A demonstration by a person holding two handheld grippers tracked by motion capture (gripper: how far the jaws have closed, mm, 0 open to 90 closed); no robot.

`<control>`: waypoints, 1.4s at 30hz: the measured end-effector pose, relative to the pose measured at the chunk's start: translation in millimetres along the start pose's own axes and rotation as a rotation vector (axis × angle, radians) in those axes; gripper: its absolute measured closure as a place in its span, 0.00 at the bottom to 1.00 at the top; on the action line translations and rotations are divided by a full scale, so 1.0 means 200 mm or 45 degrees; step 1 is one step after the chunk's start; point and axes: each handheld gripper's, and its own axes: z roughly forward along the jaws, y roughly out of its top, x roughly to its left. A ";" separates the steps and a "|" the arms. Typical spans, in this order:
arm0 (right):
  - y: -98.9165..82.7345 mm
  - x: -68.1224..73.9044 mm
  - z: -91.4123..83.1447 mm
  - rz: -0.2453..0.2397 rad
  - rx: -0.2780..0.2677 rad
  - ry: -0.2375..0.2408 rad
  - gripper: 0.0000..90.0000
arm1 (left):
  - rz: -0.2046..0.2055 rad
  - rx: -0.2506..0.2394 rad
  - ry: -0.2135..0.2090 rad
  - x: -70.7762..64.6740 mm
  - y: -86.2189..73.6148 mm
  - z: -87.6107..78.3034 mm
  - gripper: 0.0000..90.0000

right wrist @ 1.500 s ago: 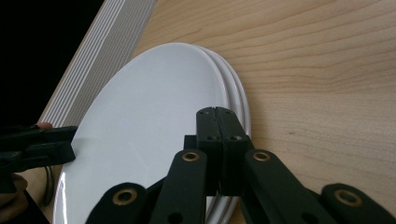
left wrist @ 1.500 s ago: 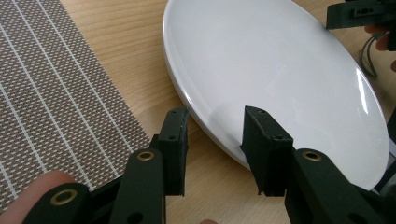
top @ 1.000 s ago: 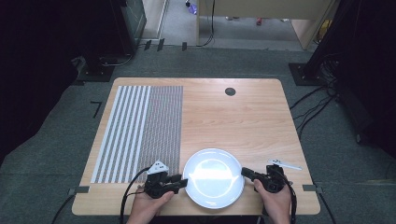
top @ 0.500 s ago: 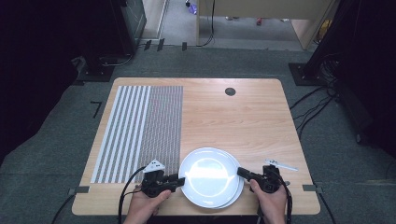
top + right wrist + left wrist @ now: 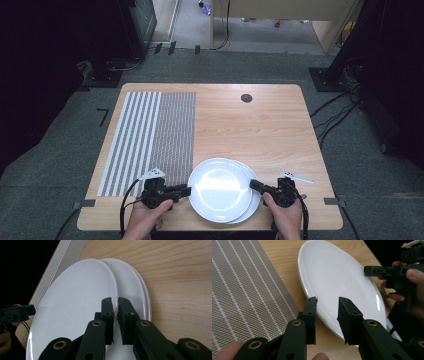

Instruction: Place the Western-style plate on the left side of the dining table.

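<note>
A stack of white plates (image 5: 246,169) lies near the table's front edge. The top plate (image 5: 217,187) is raised and shifted left off the stack. My right gripper (image 5: 252,184) is shut on its right rim. In the right gripper view its jaws (image 5: 114,301) pinch the thin edge of the top plate (image 5: 75,297) above the lower plates (image 5: 133,282). My left gripper (image 5: 188,190) is at the plate's left rim. Its jaws (image 5: 327,302) have just been closing, one over and one under the rim of the top plate (image 5: 337,272), and they grip it.
A striped grey placemat (image 5: 150,135) covers the left part of the wooden table (image 5: 260,130), close to my left gripper. A small black round cap (image 5: 246,98) sits near the far edge. Both hands are at the front edge, with grey carpet around the table.
The top plate has slid a little to the left and risen off the stack. Both grippers have shifted left with it, and the left jaws have narrowed on the rim.
</note>
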 end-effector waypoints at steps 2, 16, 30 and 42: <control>0.00 0.00 0.01 0.002 0.008 -0.004 0.94 | 0.018 0.018 0.028 0.00 0.00 0.00 0.78; -0.03 -0.02 0.04 0.099 -0.013 0.036 0.92 | 0.016 0.013 0.021 -0.01 -0.03 0.03 0.87; -0.04 -0.02 0.02 0.220 -0.090 0.081 0.97 | -0.001 0.023 0.007 0.01 -0.02 0.02 0.87; -0.04 -0.01 0.02 0.262 -0.120 0.119 0.98 | -0.080 -0.017 -0.040 0.07 -0.03 0.01 0.80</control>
